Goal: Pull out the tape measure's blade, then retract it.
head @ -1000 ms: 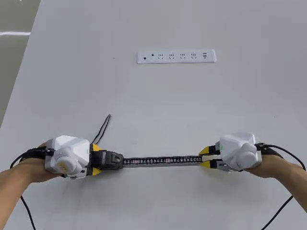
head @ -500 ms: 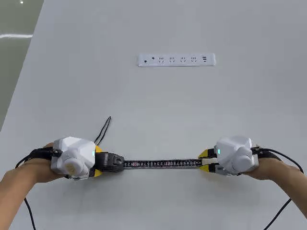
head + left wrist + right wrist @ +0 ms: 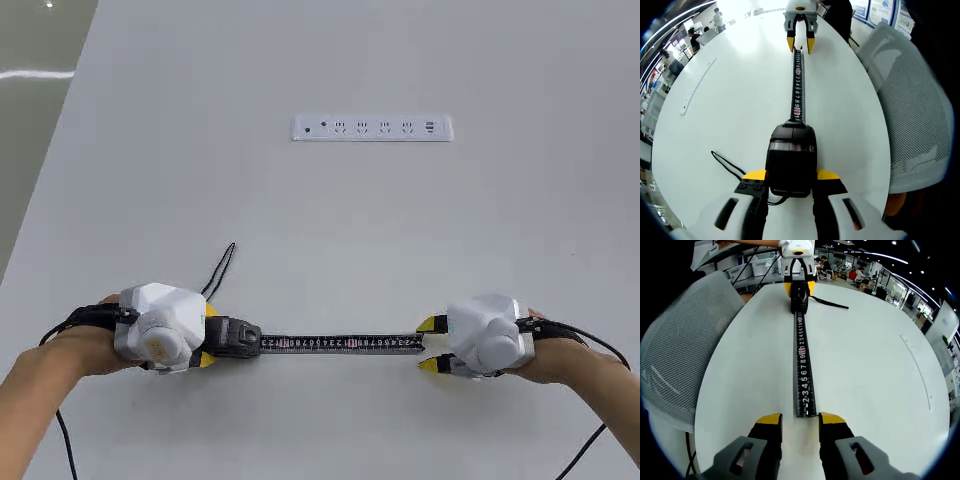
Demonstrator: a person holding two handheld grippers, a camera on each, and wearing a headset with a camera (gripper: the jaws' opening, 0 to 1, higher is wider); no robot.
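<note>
Lying on a white table point(image 3: 300, 200) close to the person, a black tape measure point(image 3: 232, 337) is shown with its numbered blade point(image 3: 340, 343) extended flat toward the right. Its case point(image 3: 790, 155) is clamped between the yellow-tipped jaws of the left tool point(image 3: 207, 335). A thin black cord point(image 3: 218, 268) is looped from the case across the table. The right tool point(image 3: 428, 345) is held released, its jaws parted wider than the blade, whose free end is seen just at the gap between the tips. A white power strip point(image 3: 372, 128) is placed well beyond, toward the far side.
</note>
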